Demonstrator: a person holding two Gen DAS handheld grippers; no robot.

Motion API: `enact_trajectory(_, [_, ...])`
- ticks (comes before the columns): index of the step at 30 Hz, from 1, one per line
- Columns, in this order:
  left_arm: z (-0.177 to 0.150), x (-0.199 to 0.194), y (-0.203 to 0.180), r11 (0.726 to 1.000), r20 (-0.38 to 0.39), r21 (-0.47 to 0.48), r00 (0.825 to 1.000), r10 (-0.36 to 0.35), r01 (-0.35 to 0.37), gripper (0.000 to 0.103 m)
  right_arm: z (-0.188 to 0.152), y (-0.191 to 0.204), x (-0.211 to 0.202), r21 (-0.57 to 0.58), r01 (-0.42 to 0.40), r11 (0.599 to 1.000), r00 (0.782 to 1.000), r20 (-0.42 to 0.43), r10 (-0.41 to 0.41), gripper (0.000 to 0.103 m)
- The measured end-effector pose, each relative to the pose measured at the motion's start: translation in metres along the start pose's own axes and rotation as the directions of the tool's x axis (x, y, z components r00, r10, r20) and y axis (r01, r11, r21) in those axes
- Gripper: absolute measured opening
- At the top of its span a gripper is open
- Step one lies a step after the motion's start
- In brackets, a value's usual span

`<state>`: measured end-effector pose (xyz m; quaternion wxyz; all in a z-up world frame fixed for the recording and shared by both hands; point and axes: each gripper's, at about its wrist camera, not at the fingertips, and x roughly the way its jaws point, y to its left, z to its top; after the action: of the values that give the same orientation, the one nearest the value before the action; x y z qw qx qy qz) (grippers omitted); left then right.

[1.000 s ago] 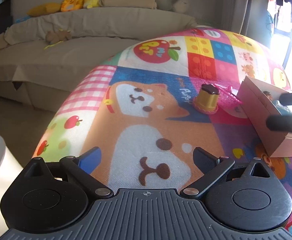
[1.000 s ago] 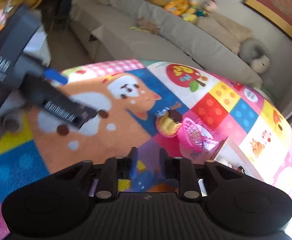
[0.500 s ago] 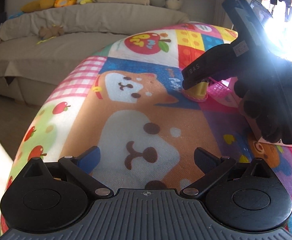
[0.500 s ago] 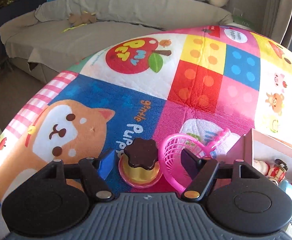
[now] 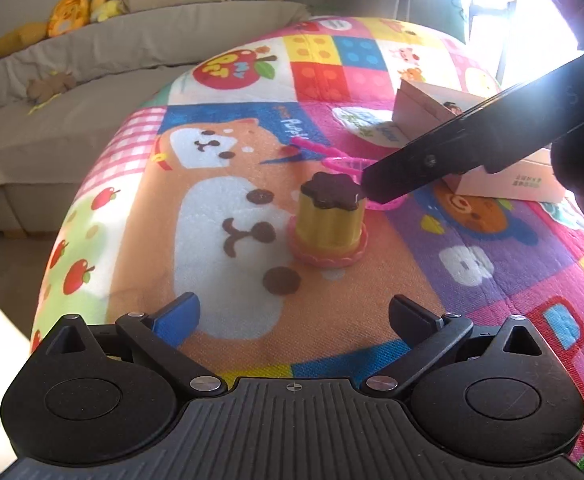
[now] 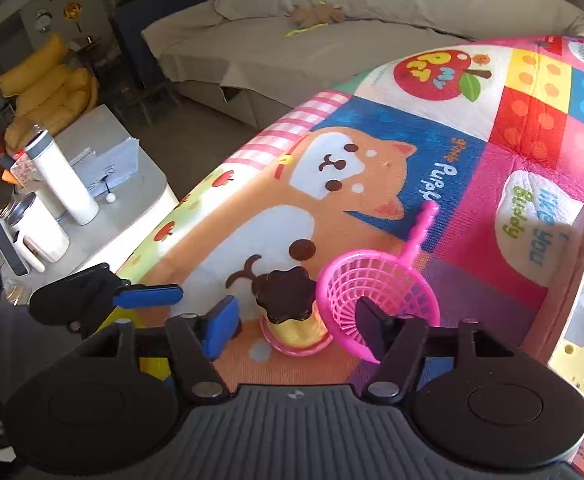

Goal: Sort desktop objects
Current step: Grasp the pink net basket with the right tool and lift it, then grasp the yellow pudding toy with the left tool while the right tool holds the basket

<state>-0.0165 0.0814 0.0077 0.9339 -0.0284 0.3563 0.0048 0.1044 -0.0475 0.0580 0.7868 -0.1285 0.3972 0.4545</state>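
A toy pudding (image 5: 328,216), yellow with a brown top on a pink base, stands on the colourful play mat (image 5: 228,200). My right gripper (image 6: 296,326) straddles the pudding (image 6: 288,312); its jaws are opening and neither pad touches the toy. Its black finger lies over the pink toy net (image 6: 376,292). In the left wrist view that finger (image 5: 452,152) reaches in from the right to the pudding's top, with the net (image 5: 344,164) behind. My left gripper (image 5: 292,316) is open and holds nothing, a short way in front of the pudding.
An open pink cardboard box (image 5: 492,176) with small toys, among them a yellow one (image 6: 572,360), sits right of the net. A side table (image 6: 104,152) with a white bottle (image 6: 62,184) and mug (image 6: 40,228) stands left of the mat. A beige sofa (image 6: 332,20) lies beyond.
My right gripper swung over and came down around the pudding, and its jaws have widened. My left gripper moved closer to the pudding, which now looks larger in its view.
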Motion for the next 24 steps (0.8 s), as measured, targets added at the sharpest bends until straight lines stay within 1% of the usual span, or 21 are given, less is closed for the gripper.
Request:
enact_trajectory(2, [0.000,-0.001,-0.001,1.000,0.001,0.000,1.000,0.002,-0.002,0.103,-0.008,-0.001,-0.013,-0.012,0.070,0.998,0.997,0.029,-0.069,0.075])
enact_trajectory(4, [0.003,0.002,-0.003,1.000,0.000,0.001,1.000,0.019,-0.019,0.103,-0.012,-0.004,-0.018,-0.022,0.133,0.991,0.990,0.050,-0.131,0.075])
enact_trajectory(6, [0.006,0.005,-0.004,0.999,-0.001,0.003,0.999,0.050,-0.050,0.103,-0.012,-0.007,-0.014,-0.046,0.187,0.981,0.981,0.052,-0.184,0.075])
enact_trajectory(8, [0.009,0.006,-0.004,0.997,0.002,0.005,0.997,0.072,-0.072,0.103,-0.008,-0.011,-0.007,-0.045,0.212,0.976,0.976,0.055,-0.210,0.075])
enact_trajectory(10, [0.010,0.004,-0.001,0.997,0.007,0.006,0.997,0.076,-0.076,0.103,-0.001,-0.020,0.002,0.006,0.180,0.984,0.983,0.040,-0.180,0.075])
enact_trajectory(12, [0.009,0.003,0.001,0.997,0.003,0.000,0.997,0.075,-0.075,0.103,0.009,-0.029,0.014,0.096,0.144,0.985,0.989,0.023,-0.147,0.075])
enact_trajectory(15, [0.008,0.003,0.002,0.998,-0.004,-0.018,0.998,0.062,-0.062,0.103,0.025,-0.047,0.036,0.235,0.121,0.964,0.992,-0.006,-0.123,0.075])
enact_trajectory(16, [0.007,0.002,0.002,0.998,-0.003,-0.022,0.998,0.056,-0.056,0.103,0.028,-0.050,0.044,0.261,0.121,0.958,0.993,-0.024,-0.119,0.077])
enact_trajectory(19, [0.008,0.000,0.001,0.999,0.007,-0.027,0.999,0.037,-0.037,0.103,0.030,-0.049,0.063,0.294,0.122,0.948,0.992,-0.071,-0.105,0.080])
enact_trajectory(20, [0.008,0.000,0.001,0.999,0.010,-0.028,0.999,0.032,-0.032,0.103,0.028,-0.047,0.066,0.289,0.135,0.948,0.990,-0.080,-0.117,0.081])
enact_trajectory(22, [0.008,0.000,0.001,0.999,0.012,-0.030,1.000,0.029,-0.028,0.103,0.022,-0.043,0.066,0.272,0.146,0.951,0.989,-0.077,-0.130,0.081])
enact_trajectory(24, [0.008,0.001,0.001,0.999,0.009,-0.031,1.000,0.030,-0.030,0.103,0.017,-0.040,0.058,0.260,0.137,0.956,0.990,-0.073,-0.122,0.080])
